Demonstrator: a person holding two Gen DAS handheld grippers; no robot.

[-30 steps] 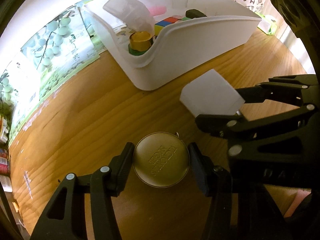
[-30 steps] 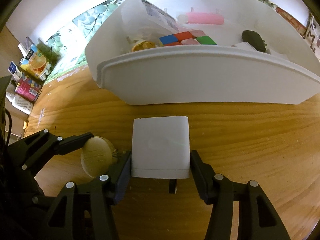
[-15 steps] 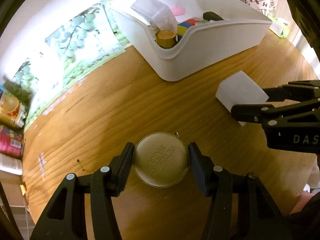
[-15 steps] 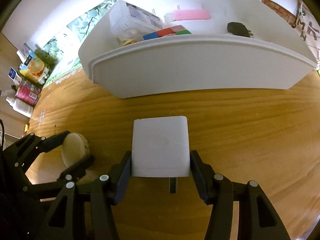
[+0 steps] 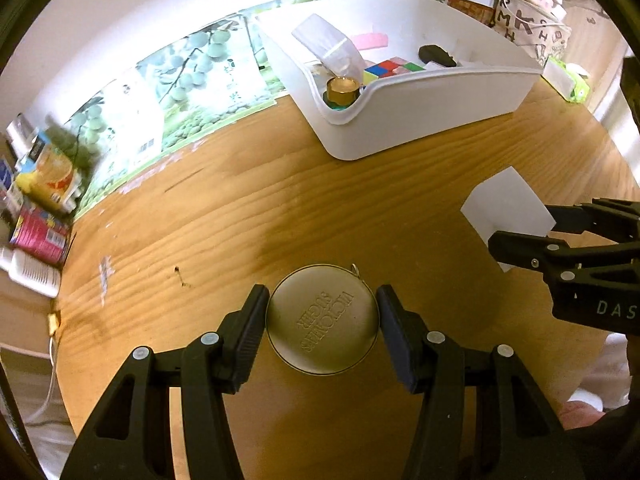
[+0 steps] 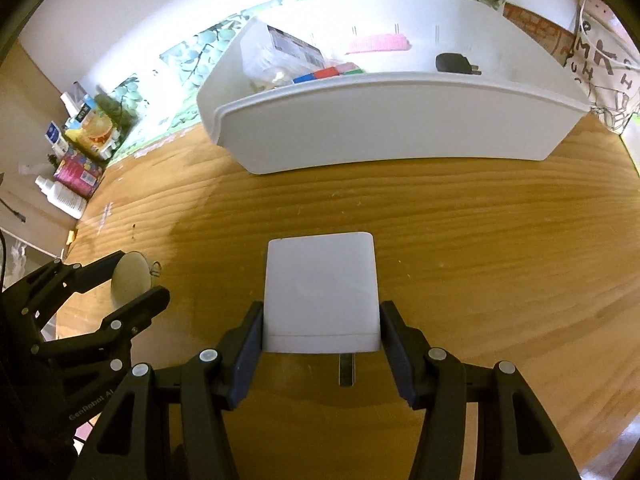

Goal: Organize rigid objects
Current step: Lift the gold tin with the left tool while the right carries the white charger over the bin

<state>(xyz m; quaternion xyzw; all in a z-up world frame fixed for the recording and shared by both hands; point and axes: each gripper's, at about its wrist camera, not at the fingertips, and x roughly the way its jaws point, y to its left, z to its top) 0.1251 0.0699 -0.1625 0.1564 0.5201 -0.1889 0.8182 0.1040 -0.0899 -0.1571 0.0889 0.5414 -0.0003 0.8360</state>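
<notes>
Left gripper (image 5: 322,322): jaws are clamping a round gold tin (image 5: 322,319) by its rim, embossed lid facing the camera, carried clear above the wooden table (image 5: 248,216). The white bin (image 5: 420,120) is lying ahead and to the right of this gripper, its low scooped end turned toward it.

Bin contents, left to right: a gold-capped jar (image 5: 342,90), a clear plastic box (image 5: 328,46), a colour cube (image 5: 390,69), a pink item at the back wall, a black plug adapter (image 6: 454,63).

Right gripper (image 6: 322,334): jaws are gripping a white charger block (image 6: 321,292) by its two flat sides, a metal prong showing beneath. The bin's long side wall is running crosswise straight ahead of it, well apart.

Judgement: the right hand is sitting squarer to the bin and probably nearer the open right half; the left must swing rightward to clear the rim.
</notes>
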